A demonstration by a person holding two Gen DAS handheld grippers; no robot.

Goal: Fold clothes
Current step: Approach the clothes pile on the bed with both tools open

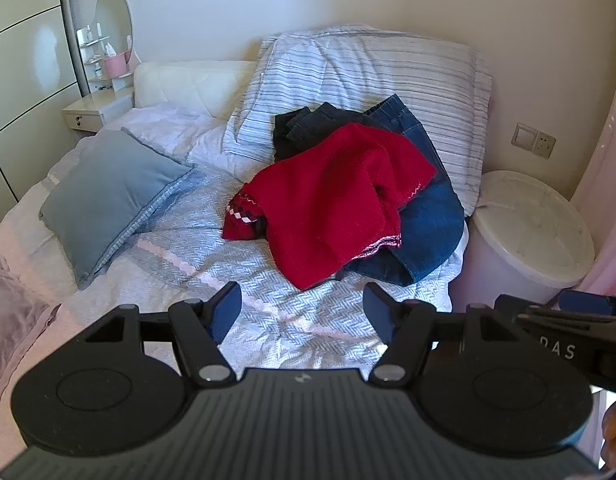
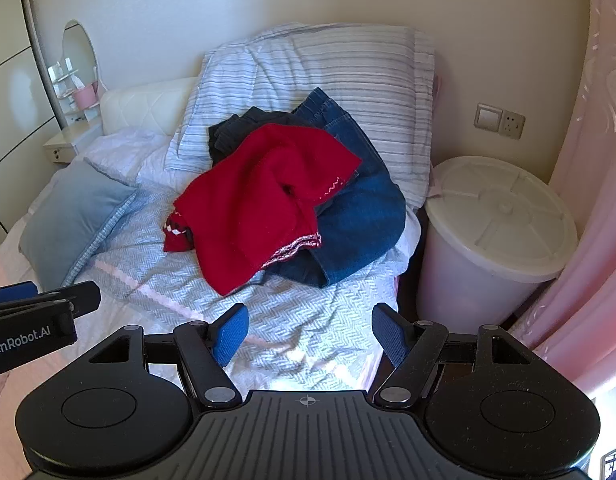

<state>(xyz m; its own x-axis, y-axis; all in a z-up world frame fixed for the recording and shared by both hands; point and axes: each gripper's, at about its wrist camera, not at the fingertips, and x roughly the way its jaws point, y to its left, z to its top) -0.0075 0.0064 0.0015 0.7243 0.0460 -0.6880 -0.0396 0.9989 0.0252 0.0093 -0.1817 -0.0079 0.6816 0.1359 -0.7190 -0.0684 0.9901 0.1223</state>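
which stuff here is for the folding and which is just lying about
For the job:
red sweater
blue jeans
dark garment

Lying about:
blue cushion
striped pillow
white bin

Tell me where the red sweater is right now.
In both wrist views the red sweater lies crumpled on top of the clothes pile on the bed, draped over the blue jeans, in front of the striped pillow.

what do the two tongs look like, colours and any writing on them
Both tongs, left and right, are matte black plastic with round pivot discs, silver rivets, a ribbed centre plate and blue textured fingertips. White GenRobot.AI lettering runs along the left one's side. No cables or sleeves show.
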